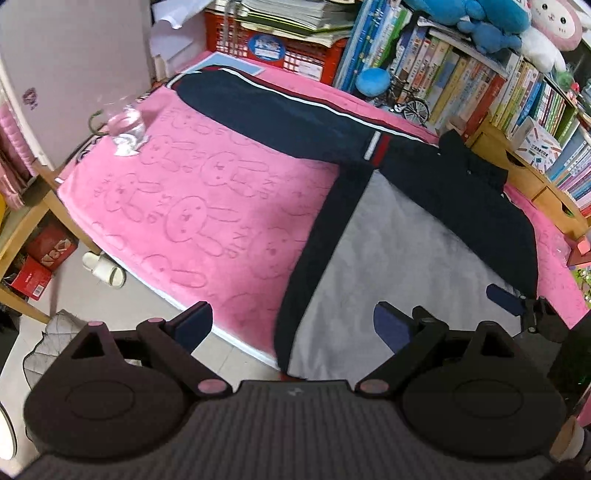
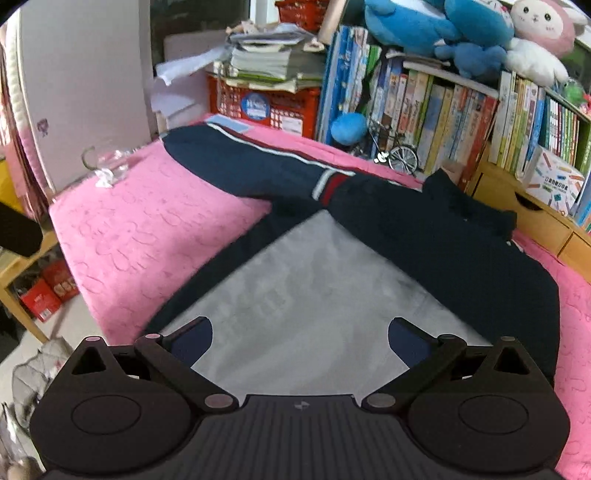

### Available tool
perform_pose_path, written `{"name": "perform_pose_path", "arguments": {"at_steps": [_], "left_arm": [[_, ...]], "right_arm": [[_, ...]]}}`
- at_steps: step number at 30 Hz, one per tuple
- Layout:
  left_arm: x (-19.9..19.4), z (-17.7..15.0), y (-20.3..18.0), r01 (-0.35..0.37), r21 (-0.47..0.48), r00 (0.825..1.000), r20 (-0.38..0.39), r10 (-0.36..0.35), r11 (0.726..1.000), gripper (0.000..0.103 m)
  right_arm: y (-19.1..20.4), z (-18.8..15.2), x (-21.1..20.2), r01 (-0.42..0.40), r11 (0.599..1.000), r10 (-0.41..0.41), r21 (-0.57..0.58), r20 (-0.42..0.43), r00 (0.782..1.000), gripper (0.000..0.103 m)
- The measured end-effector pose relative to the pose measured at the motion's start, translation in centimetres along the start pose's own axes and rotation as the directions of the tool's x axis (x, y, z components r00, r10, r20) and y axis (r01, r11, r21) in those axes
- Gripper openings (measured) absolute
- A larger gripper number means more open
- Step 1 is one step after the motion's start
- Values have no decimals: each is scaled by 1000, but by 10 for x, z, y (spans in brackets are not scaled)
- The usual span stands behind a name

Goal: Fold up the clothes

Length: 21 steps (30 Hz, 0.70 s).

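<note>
the left gripper (image 1: 293,328) hovers above the near edge of a table covered by a pink blanket (image 1: 177,206), its jaws spread wide and holding nothing; both blue pads (image 1: 194,326) are visible at either side of the view. it is tilted downward, looking along the table from the front, over the near left edge of the garment. the right gripper (image 2: 299,341) is likewise poised above the table, jaws spread wide and empty, aimed down at the grey lining (image 2: 306,280) of the garment. in the left wrist view the tip of the right gripper (image 1: 517,302) appears at the far right, beside the left gripper and just over the garment's right side.

the garment is a dark navy jacket (image 1: 461,206) lying on the pink blanket, partly folded so that its grey lining (image 1: 388,258) faces upward in a triangular area. one sleeve (image 1: 273,114), trimmed with white and red stripes, stretches toward the far left corner of the table. a clear glass mug (image 1: 125,125) stands on the blanket near the left edge, well apart from the jacket. behind the table are a bookshelf (image 2: 461,118) with stuffed toys (image 2: 480,33) on top, a red crate (image 2: 266,107) under stacked papers, and a small model bicycle (image 2: 395,151).
</note>
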<state>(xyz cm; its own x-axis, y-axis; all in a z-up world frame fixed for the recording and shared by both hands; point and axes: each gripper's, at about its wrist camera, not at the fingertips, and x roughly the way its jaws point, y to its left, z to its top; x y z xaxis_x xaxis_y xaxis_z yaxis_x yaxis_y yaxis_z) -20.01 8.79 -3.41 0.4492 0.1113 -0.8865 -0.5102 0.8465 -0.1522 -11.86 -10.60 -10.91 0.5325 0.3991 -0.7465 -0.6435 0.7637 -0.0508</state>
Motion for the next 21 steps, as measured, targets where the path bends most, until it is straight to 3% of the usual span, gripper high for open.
{"name": "perform_pose_path", "arguments": {"at_steps": [4,11,21], "left_arm": [[18,11,-17,3,10,999,-37,-3,1000,96],[37,41,-30,11,38,1000,-24,-11,999,96],[82,89,12,-31,50,999,16,30,998,96]], "right_arm": [[-23,-4,11,10,999,-8,45,-39,999,103],[-56,2,25,59,992,-52,113,-58,997,103],[-70,20,43,146,978,-139,152,-56,989,103]]}}
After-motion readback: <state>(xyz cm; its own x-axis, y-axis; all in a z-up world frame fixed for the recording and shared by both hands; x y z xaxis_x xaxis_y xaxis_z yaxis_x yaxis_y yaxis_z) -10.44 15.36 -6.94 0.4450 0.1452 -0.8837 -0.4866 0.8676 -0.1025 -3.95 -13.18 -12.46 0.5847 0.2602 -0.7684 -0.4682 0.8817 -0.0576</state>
